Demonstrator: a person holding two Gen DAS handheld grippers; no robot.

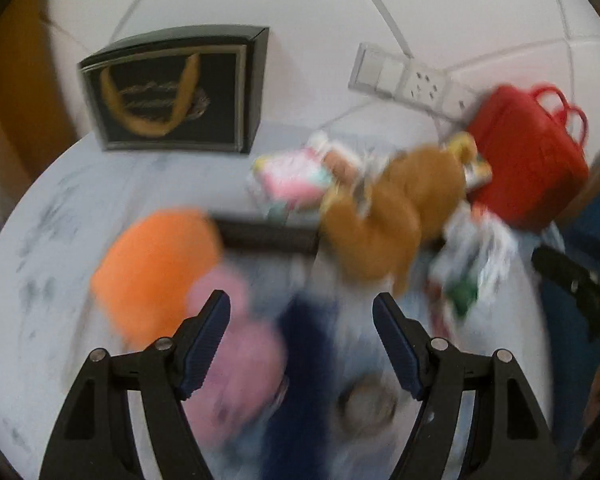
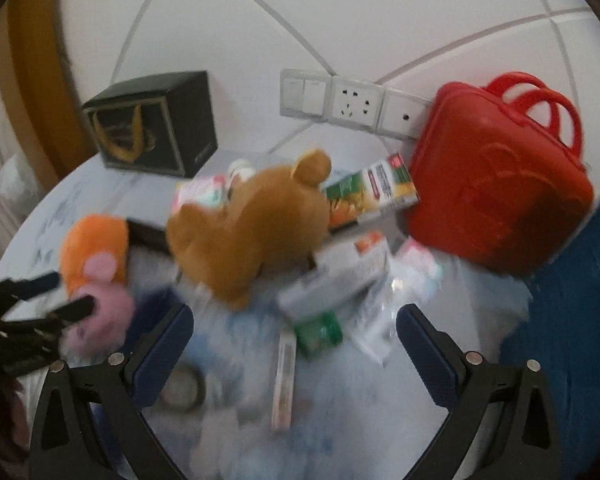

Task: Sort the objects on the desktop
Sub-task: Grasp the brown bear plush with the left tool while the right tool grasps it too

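While both views are smeared by motion blur, the main shapes still read clearly. On the pale marbled tabletop (image 2: 72, 200) a heap of small things lies in front of the white tiled wall (image 2: 260, 20). A brown plush teddy bear (image 2: 248, 220) sits on top of the heap near its middle. To its left lie an orange plush toy (image 2: 96, 248) and a pink plush toy (image 2: 100, 300), touching each other. Just right of the bear is a green and yellow printed carton (image 2: 372, 192), and below it a grey box (image 2: 332, 284), a small green packet (image 2: 320, 332) and some clear plastic wrapping (image 2: 376, 328). A red plastic carry case with two loop handles (image 2: 496, 184) stands at the right, leaning near the white wall socket panel (image 2: 348, 100). A black gift box with a gold ribbon handle (image 2: 152, 124) stands at the back left, well apart from the case.

The left gripper (image 1: 302, 320) hangs above the near side of the heap, its jaws wide apart with nothing between them; the pink toy shows beside its left finger. The right gripper (image 2: 294, 332) hovers likewise over the packets, jaws spread wide and holding nothing. A blurred round ring-like object (image 2: 184, 388) lies near its left finger; what it is cannot be told.
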